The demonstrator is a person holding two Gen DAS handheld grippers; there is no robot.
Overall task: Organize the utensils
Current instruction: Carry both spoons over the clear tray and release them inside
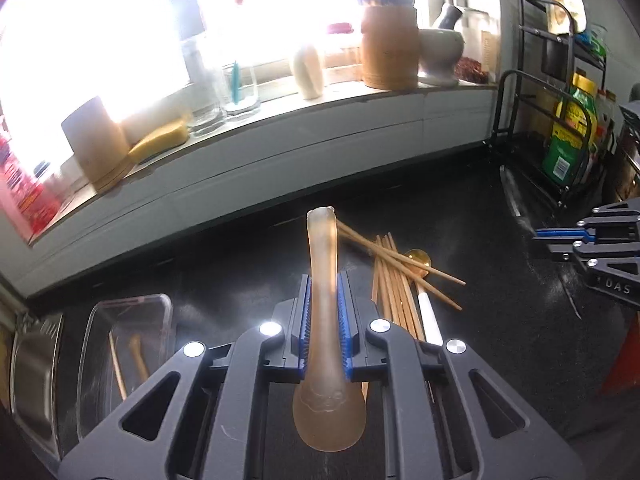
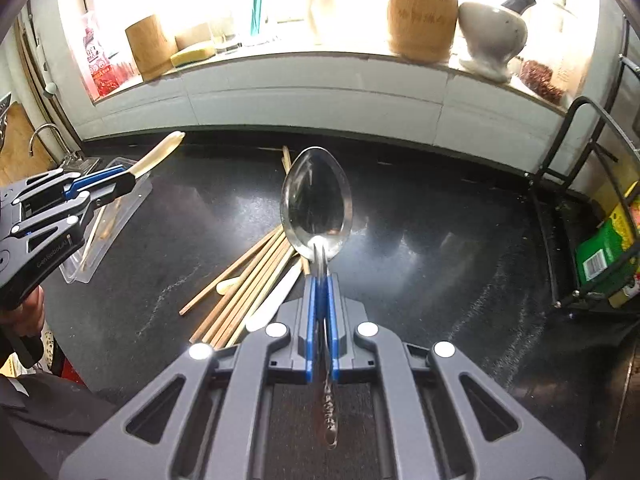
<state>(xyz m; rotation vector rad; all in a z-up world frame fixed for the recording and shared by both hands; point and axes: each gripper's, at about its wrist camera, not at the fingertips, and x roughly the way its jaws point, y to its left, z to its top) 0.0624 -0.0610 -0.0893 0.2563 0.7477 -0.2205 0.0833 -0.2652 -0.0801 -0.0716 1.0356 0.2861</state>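
1. Nearest our left lens, the left gripper (image 1: pixel 323 300) is closed to a narrow gap on the handle of a translucent amber soup spoon (image 1: pixel 326 344), bowl toward the camera, handle tip pointing to 12 o'clock.
2. At 8 o'clock in that view lies the clear plastic container (image 1: pixel 160 300) with a couple of wooden pieces already inside; beside it at 9 o'clock we see the edge of a steel sink (image 1: pixel 36 368).
3. At 1 o'clock from the left jaws, the heap of wooden chopsticks (image 1: pixel 394 276) rests on the counter, with a small amber spoon (image 1: pixel 418 260) and a white-handled utensil (image 1: pixel 430 316) among them.
4. In the right view, the right gripper (image 2: pixel 322 304) is fully shut on the thin stem of a metal spoon (image 2: pixel 316 204), bowl up at 12 o'clock.
5. We judge both spoons are lifted and bound for sorting. To do it well, we should keep each spoon level, carry it clear of the chopsticks, and lower it lengthwise into the container before loosening the jaws; the thin metal stem could pivot in the pads.
6. Below is a black speckled countertop (image 2: pixel 440 240), glossy, so anything dropped may slide. A bright windowsill (image 2: pixel 280 60) at 12 o'clock holds a bamboo utensil holder (image 2: pixel 422 12) and a mortar and pestle (image 2: pixel 494 32); a black wire rack (image 2: pixel 584 200) stands at 3 o'clock.
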